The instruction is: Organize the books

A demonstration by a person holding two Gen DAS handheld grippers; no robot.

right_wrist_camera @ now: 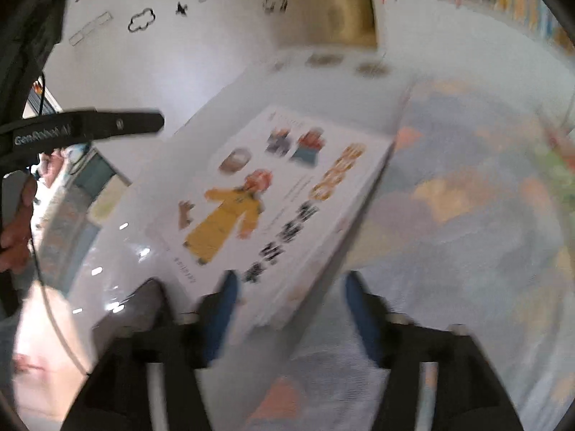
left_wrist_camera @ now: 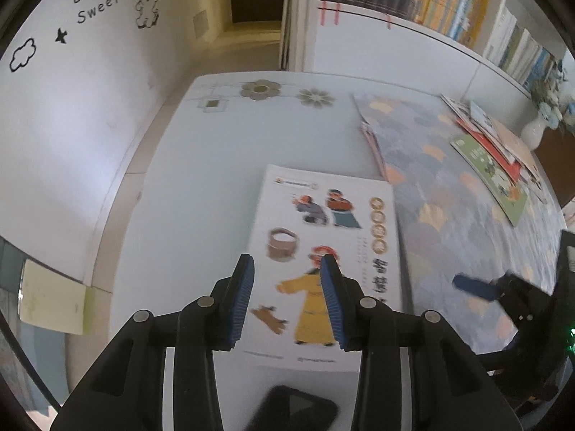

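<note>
Nearest to me in the left wrist view lies a flat black phone-like slab (left_wrist_camera: 298, 407) on the glossy white table (left_wrist_camera: 201, 186), just under my left gripper (left_wrist_camera: 287, 309), whose blue-padded jaws stand moderately apart and hold nothing. Just beyond them lies the thin white picture book with a yellow-robed figure on its cover (left_wrist_camera: 323, 251), flat on the table with its right edge lapping onto the patterned blue-grey cloth with peach fans (left_wrist_camera: 449, 186). In the right wrist view my right gripper (right_wrist_camera: 287, 309) has its jaws wide, with the near corner of that book (right_wrist_camera: 266, 194) lying between them; the blur keeps me from telling whether either pad touches it. I judge the book light, floppy like a thin paperback, and its glossy cover slippery, so I would take it by the long right-hand edge that rides up on the cloth, where a pad could slip underneath, pinching close to the middle so it does not sag. To the left the table is bare up to its edge and the white wall with cloud and star drawings (left_wrist_camera: 72, 72). Farther right a fanned pile of thin books, green one foremost (left_wrist_camera: 488, 176), crowds the cloth, and beyond it stand a white vase (left_wrist_camera: 535, 133) and a white shelf packed with upright books (left_wrist_camera: 431, 3).
</note>
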